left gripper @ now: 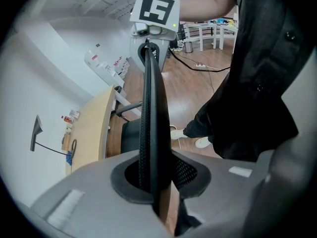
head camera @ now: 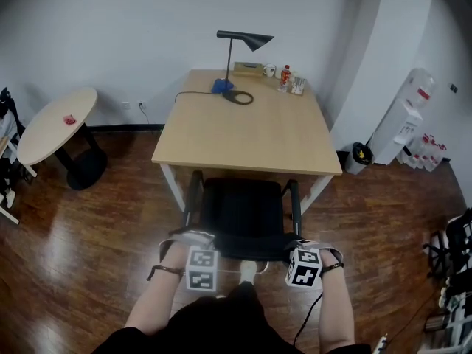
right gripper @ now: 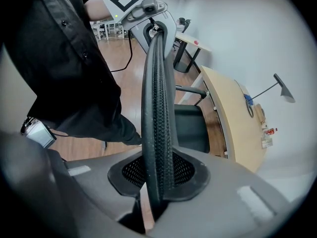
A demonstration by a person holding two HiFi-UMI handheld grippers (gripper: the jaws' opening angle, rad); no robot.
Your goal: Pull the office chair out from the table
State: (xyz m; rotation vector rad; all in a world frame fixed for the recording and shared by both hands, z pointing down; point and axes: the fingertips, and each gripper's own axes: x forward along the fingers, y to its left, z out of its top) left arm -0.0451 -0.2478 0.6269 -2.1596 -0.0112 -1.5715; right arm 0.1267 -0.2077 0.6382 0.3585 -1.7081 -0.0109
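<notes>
A black office chair (head camera: 247, 214) stands at the near edge of the light wooden table (head camera: 243, 135), its seat just out from under the tabletop. My left gripper (head camera: 194, 239) is shut on the left end of the backrest's top edge. My right gripper (head camera: 299, 245) is shut on the right end. In the left gripper view the mesh backrest edge (left gripper: 151, 108) runs straight through the jaws of the left gripper (left gripper: 153, 180). In the right gripper view the backrest edge (right gripper: 157, 98) likewise sits between the jaws of the right gripper (right gripper: 158, 177).
A black desk lamp (head camera: 240, 50), its cable and small items sit at the table's far end by the wall. A round side table (head camera: 55, 124) stands to the left; a water dispenser (head camera: 405, 120) and a small bin (head camera: 359, 157) to the right. My shoe (head camera: 248, 271) is behind the chair.
</notes>
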